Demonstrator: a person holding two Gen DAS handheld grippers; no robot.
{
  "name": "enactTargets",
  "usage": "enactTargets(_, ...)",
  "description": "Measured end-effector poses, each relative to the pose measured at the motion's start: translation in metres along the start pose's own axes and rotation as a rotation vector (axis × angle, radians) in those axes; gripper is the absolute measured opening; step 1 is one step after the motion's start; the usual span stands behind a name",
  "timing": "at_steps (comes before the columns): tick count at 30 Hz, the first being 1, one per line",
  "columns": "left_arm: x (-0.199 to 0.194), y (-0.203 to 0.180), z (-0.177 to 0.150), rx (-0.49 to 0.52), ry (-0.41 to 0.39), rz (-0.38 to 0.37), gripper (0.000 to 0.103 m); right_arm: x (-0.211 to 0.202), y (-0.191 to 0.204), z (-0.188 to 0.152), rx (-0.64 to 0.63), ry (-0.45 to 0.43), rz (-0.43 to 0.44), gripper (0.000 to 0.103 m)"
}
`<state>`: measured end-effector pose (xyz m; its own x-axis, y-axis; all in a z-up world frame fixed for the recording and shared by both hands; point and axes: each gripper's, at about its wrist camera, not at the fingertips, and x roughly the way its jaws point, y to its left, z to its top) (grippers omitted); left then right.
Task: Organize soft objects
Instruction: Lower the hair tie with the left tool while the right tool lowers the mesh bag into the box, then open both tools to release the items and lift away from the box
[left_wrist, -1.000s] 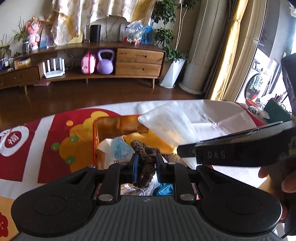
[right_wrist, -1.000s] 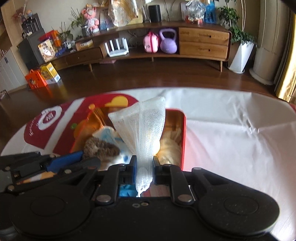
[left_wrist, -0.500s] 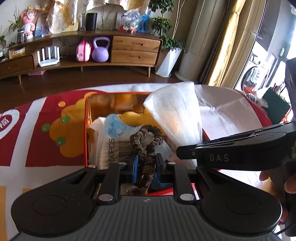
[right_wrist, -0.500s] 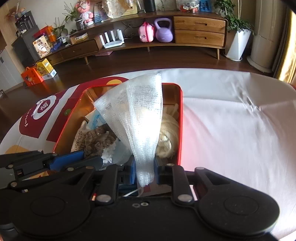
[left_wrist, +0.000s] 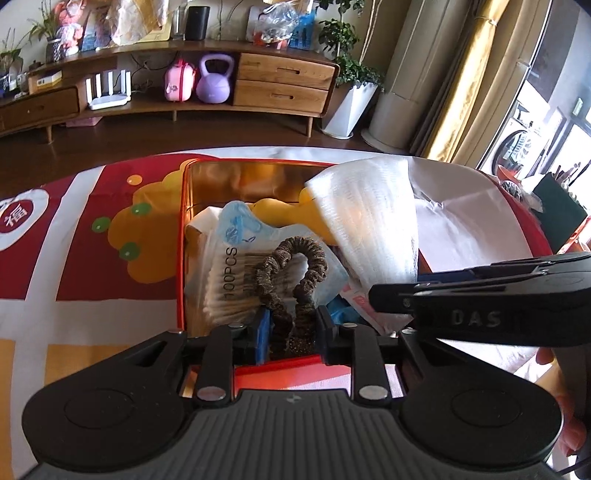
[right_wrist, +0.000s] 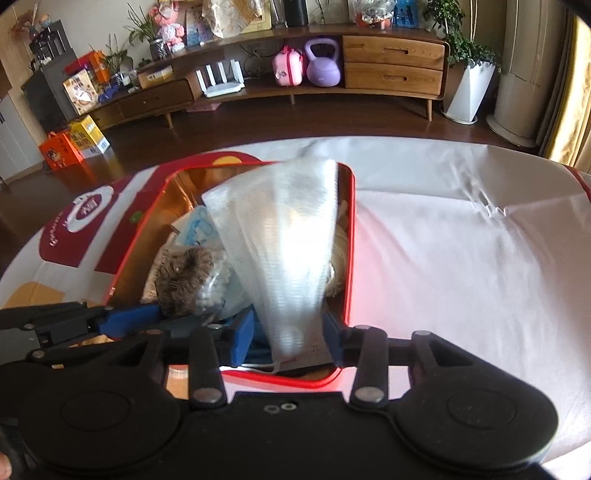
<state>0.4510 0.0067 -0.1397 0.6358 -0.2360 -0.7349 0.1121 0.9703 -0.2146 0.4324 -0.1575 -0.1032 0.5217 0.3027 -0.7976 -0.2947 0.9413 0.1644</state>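
Note:
A red tin box sits on the table and holds several soft items. My left gripper is open over the box's near end, with a brown scrunchie lying loose between its fingers on a bag of cotton swabs. My right gripper is open, with a white gauze mask standing loosely between its fingers over the box. The scrunchie also shows in the right wrist view. The left gripper's fingers show at the left of that view.
A red, yellow and white tablecloth covers the table. A yellow soft item lies deep in the box. Beyond the table are a dark wood floor, a low wooden cabinet and a potted plant.
Both grippers have come down over the box and their jaws have spread apart. The scrunchie and the gauze mask now sit loose in the box.

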Motion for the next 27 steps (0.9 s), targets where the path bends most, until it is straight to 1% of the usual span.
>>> enactTargets(2,-0.004,0.0,-0.001,0.002,-0.007,0.006,0.033,-0.005,-0.001,-0.001,0.002,-0.011,0.003,0.044)
enactTargets(3,-0.006,-0.001,-0.001,0.003,-0.012,0.01,0.04,-0.008,-0.001,-0.001,0.004,-0.018,0.008,0.045)
enactTargets(4,-0.008,-0.001,-0.001,0.003,-0.021,0.015,0.055,-0.011,-0.002,-0.001,0.008,-0.025,0.011,0.046)
enactTargets(6,-0.015,-0.002,-0.001,0.007,-0.049,0.02,0.069,-0.017,-0.002,-0.001,0.012,-0.037,0.012,0.049)
enactTargets(8,-0.022,-0.003,0.0,0.008,-0.064,0.018,0.07,-0.024,-0.002,0.0,0.007,-0.047,0.011,0.051)
enactTargets(17,-0.046,-0.004,0.0,0.003,-0.079,0.026,0.07,-0.056,0.001,-0.004,0.005,-0.095,0.035,0.058)
enactTargets(27,-0.093,-0.012,-0.009,0.027,-0.128,0.035,0.07,-0.103,0.012,-0.019,-0.018,-0.167,0.087,0.064)
